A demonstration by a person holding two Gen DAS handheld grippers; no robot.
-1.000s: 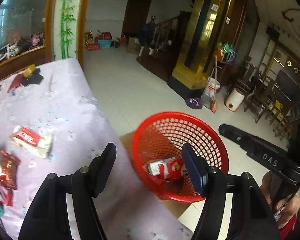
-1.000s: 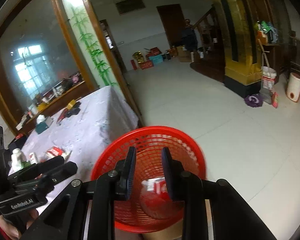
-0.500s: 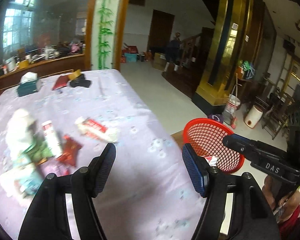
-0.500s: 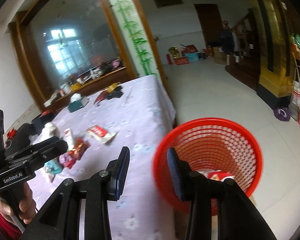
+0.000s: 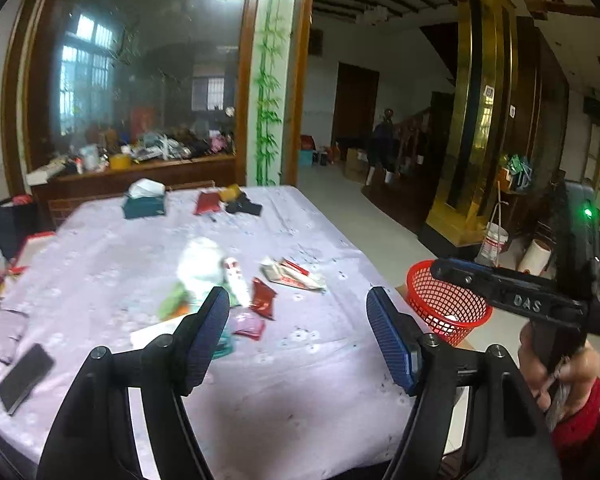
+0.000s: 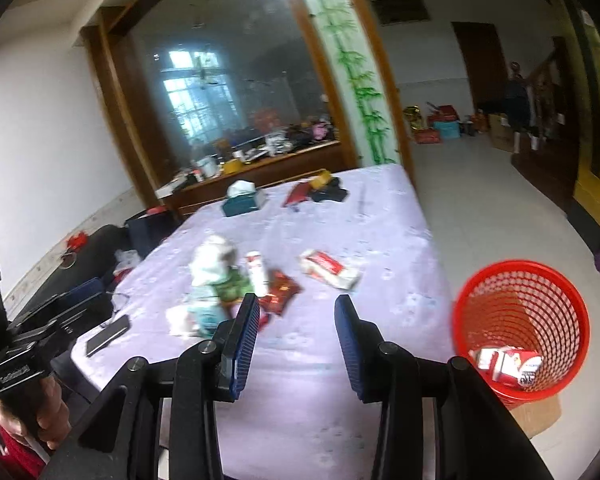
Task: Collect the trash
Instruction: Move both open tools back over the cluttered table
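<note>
Wrappers and packets lie in a pile [image 5: 236,300] on the lilac tablecloth [image 5: 300,380]; the pile also shows in the right wrist view [image 6: 236,284]. A white-and-red packet [image 6: 330,269] lies apart to the right. A red mesh basket [image 6: 520,328] stands on a cardboard box beside the table's right edge and holds red-and-white cartons [image 6: 508,364]. My left gripper [image 5: 298,332] is open and empty above the table's near part. My right gripper [image 6: 296,336] is open and empty, left of the basket.
A black phone [image 5: 24,376] lies at the near left of the table. A teal tissue box [image 5: 144,204] and dark items [image 5: 240,204] sit at the far end. A cluttered wooden sideboard stands behind. Tiled floor lies right of the table.
Both grippers have swung left, from over the red basket to over the table. The right gripper's jaws have opened wider. The trash pile has come to the middle of both views.
</note>
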